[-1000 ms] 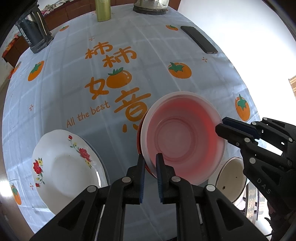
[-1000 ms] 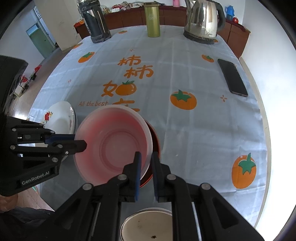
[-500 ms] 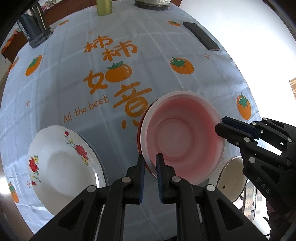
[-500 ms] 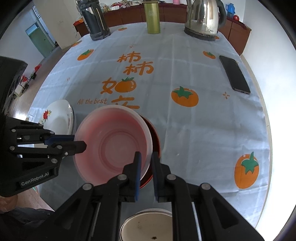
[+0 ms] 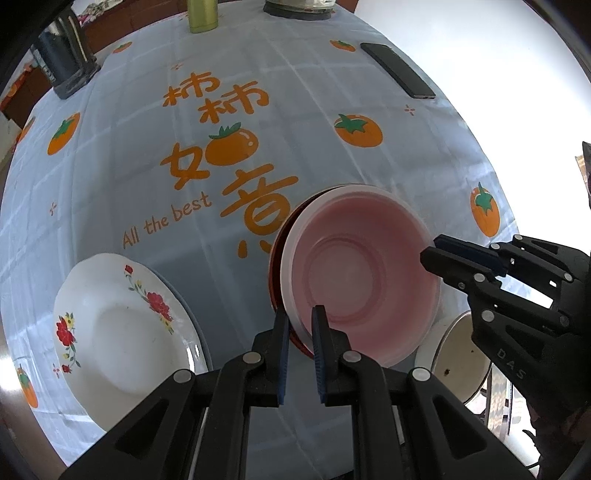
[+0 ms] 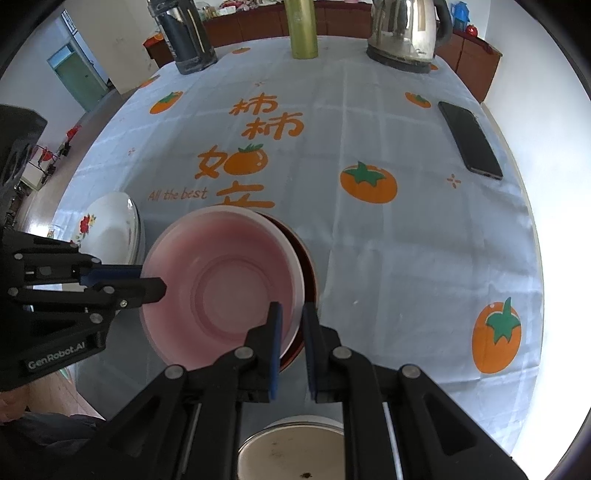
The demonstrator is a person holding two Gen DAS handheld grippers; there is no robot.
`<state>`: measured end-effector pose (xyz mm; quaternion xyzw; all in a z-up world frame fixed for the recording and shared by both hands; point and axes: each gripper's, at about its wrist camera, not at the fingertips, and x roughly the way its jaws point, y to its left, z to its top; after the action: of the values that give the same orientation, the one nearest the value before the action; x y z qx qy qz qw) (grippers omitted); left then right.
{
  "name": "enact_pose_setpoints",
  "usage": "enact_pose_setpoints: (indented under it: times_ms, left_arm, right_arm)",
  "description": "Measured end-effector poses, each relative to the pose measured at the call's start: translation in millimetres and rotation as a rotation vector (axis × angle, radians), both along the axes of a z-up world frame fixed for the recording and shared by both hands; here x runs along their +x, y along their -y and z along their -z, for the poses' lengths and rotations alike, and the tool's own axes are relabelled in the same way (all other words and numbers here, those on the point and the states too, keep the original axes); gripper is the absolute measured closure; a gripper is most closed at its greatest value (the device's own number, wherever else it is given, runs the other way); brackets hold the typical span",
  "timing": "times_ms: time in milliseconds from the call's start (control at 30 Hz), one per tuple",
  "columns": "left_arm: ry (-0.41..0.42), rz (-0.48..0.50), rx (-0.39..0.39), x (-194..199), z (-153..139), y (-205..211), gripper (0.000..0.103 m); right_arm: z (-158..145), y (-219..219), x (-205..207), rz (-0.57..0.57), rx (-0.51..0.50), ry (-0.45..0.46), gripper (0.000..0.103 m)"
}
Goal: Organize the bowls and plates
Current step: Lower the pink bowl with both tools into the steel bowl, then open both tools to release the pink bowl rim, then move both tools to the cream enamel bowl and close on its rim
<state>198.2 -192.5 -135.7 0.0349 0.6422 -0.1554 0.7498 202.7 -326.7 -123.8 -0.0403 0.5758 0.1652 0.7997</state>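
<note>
A pale pink bowl (image 5: pixel 358 273) (image 6: pixel 221 288) sits nested in a red bowl (image 5: pixel 275 266) (image 6: pixel 309 266) near the table's front edge. My left gripper (image 5: pixel 299 314) is shut on the stack's rim; in the right wrist view the left gripper (image 6: pixel 159 286) reaches in from the left. My right gripper (image 6: pixel 291 308) is shut on the opposite rim, and the left wrist view has the right gripper (image 5: pixel 428 254) at the right. A white plate with red flowers (image 5: pixel 118 328) (image 6: pixel 107 229) lies on the cloth left of the stack.
A white enamel dish (image 5: pixel 458 358) (image 6: pixel 295 450) sits lower, just past the table's front edge. At the far end stand a kettle (image 6: pixel 404 33), a green canister (image 6: pixel 303 29) and a dark jug (image 6: pixel 188 37). A black phone (image 6: pixel 471 140) lies at the right.
Both grippers keep the same hold on the stacked bowls. The tablecloth print has slid slightly in both views; otherwise nothing differs.
</note>
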Motion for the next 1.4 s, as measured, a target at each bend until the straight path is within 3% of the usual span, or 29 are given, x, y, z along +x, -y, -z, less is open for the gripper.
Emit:
enact_pose_setpoints:
  times_ms: [1133,1200,1267,1300,1333,1400]
  left_arm:
    - [-0.006,0.001,-0.009,-3.1,1.5,1.6,0.086]
    - [-0.011,-0.002,-0.016,-4.0,1.7,2.0,0.084]
    - [-0.013,-0.010,-0.020,-4.9,0.6,1.1,0.079]
    - [-0.013,-0.014,-0.020,-5.1,-0.4,0.5,0.069]
    - [-0.006,-0.022,-0.022,-5.6,-2.4,-0.7,0.057]
    - [0.019,-0.033,-0.022,-6.9,-8.0,-3.0,0.048]
  right_arm:
    - [0.1,0.2,-0.5,-0.006,-0.031,0.017,0.090]
    - [0.2,1.2,-0.3,-0.004,-0.028,0.025,0.086]
    - [0.0,1.8,-0.7,0.001,-0.014,0.025,0.073]
    - [-1.0,1.4,-1.5,0.002,-0.015,0.031,0.067]
    - [-2.3,1.5,-1.8,0.004,-0.018,0.040,0.054]
    - [-6.4,2.6,-2.7,0.013,-0.014,0.056,0.049]
